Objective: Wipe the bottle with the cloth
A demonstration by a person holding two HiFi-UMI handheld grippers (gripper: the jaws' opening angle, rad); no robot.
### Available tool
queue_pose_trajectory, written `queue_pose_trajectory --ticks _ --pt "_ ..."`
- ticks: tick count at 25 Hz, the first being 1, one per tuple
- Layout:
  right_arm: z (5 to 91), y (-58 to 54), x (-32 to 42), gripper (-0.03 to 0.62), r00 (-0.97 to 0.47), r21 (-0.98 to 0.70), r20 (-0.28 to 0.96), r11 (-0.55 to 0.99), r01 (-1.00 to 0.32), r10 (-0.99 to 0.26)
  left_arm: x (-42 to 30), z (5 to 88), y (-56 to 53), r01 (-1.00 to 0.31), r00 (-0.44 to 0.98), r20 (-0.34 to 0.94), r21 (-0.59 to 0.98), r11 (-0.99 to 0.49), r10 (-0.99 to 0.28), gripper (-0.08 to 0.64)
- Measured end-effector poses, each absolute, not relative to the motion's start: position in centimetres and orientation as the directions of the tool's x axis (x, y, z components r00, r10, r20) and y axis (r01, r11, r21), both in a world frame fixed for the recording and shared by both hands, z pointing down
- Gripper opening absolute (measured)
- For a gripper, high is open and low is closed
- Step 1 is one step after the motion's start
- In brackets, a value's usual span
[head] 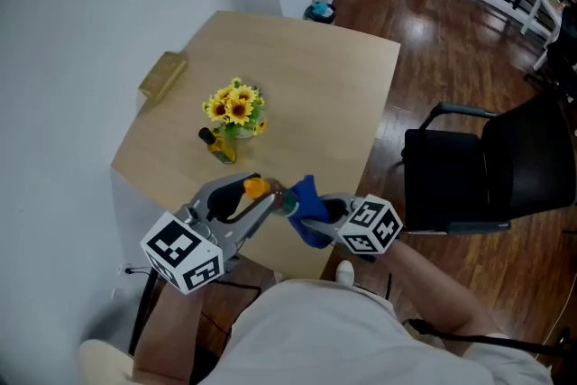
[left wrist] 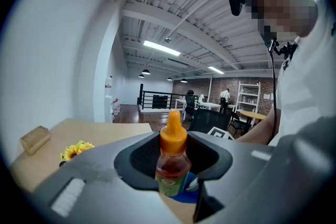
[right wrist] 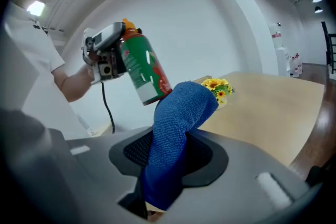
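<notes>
The bottle, with an orange cap, a green label and reddish contents, is clamped between the jaws of the left gripper and is held in the air above the near edge of the desk. In the head view it is seen lying nearly level, with its cap turned toward the desk's left side. A blue cloth is pinched in the closed jaws of the right gripper, and its free end is pressed against the lower end of the bottle. On the desk, a bunch of sunflowers is set toward the left edge, and a small dark bottle with a yellow label is placed just beside it on the nearer side. A wooden block is set at the left corner, against the wall. A black chair is seen off the desk's right edge, on the wooden floor
</notes>
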State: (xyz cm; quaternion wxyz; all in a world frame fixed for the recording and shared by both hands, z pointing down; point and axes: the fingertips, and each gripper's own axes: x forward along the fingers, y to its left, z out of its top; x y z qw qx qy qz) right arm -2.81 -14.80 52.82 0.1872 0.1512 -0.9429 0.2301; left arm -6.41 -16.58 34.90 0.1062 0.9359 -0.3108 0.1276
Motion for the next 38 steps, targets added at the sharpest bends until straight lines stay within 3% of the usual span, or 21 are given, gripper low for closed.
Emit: queue_pose_trajectory --ticks 7,19,30,38 --pt "54.0 -9.8 -0.3 0.156 -0.857 -0.408 0.471 0.81 -0.421 -0.209 -6.8 38.1 -19.8 -0.591 0.777 0.326 0.084 -0.803 -0.538 0.156" --pt "53.2 -7.1 9.4 0.156 -0.64 -0.4 0.542 0.502 -0.767 -0.545 -10.1 50.0 -31.4 -0.719 0.652 0.381 0.035 -0.694 -0.656 0.156" --pt "52.7 -4.6 8.5 0.156 -0.552 -0.386 0.58 0.394 -0.834 -0.599 -12.0 58.3 -37.1 -0.782 0.572 0.433 0.032 -0.622 -0.697 0.158" --pt "52.4 -4.4 8.8 0.156 -0.55 -0.35 0.597 0.427 -0.833 -0.584 -12.0 59.4 -37.6 -0.805 0.538 0.439 0.014 -0.593 -0.72 0.161"
